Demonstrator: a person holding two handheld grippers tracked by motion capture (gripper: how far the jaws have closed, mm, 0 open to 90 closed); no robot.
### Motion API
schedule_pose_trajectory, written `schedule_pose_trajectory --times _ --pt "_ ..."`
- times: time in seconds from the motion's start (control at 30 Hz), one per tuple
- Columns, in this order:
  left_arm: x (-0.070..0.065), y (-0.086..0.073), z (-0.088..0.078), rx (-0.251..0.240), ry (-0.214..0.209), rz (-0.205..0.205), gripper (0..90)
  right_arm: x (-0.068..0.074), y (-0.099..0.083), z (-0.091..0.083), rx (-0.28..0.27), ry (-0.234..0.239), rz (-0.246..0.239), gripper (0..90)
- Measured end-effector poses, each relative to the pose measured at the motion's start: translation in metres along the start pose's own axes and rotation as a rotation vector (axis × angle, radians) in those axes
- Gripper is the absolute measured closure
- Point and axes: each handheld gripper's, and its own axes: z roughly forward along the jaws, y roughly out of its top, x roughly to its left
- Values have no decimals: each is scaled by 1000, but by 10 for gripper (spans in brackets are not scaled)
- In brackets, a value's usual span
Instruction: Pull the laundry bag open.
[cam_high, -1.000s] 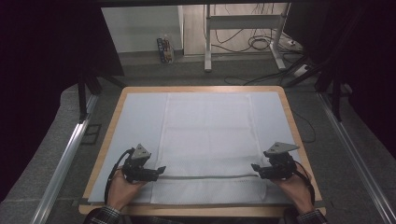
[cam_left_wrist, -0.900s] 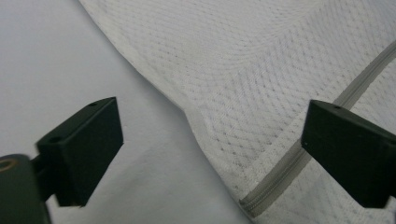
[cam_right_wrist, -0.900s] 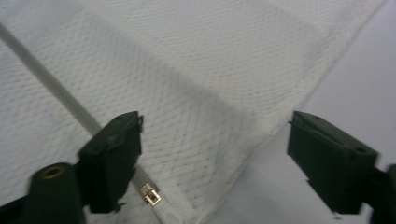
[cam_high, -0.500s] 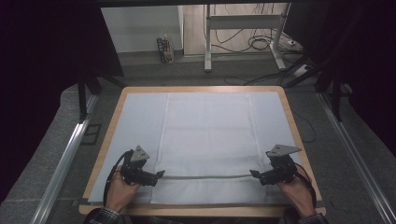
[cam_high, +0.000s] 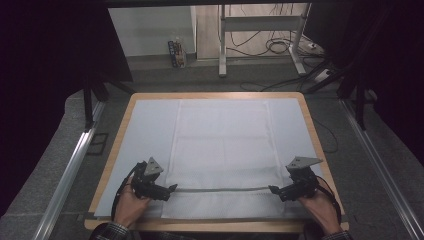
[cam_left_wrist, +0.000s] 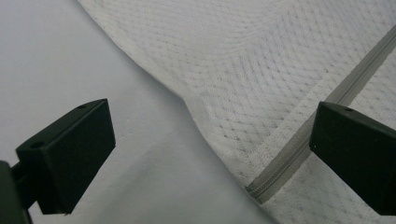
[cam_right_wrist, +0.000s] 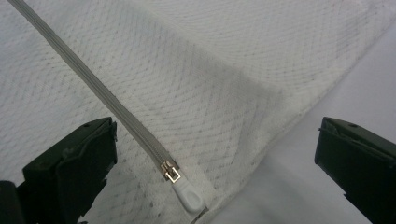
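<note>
1. On the bench (cam_high: 120, 150), a white mesh bag (cam_high: 222, 150) lies flat, its grey zipper (cam_high: 222, 189) running across near the front edge.
2. Left tongs (cam_high: 172, 189) sit at the zipper's left end, jaws just opened wide, holding nothing.
3. Right tongs (cam_high: 272, 189) sit at the zipper pull (cam_right_wrist: 187, 196), jaws just opened wide, empty.

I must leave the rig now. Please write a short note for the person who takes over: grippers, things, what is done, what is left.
Left gripper: jaws have just been opening, now open, at the left end of the grey zipper, nothing pressed.
Right gripper: the same, open at the right end, by the zipper pull.
White mesh bag: flat on the pale mat, zipper closed along the near side.
Done: bag spread out, released.
Left: probably the next handling step; nothing is held.
</note>
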Motion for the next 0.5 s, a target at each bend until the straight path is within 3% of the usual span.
schedule_pose_trajectory --times 0.23,0.5 --pt "1 0 0 0 -2 -5 6 2 -9 -7 30 -25 -4 0" --pt "0 0 3 14 0 1 7 5 -20 -4 113 22 20 0"
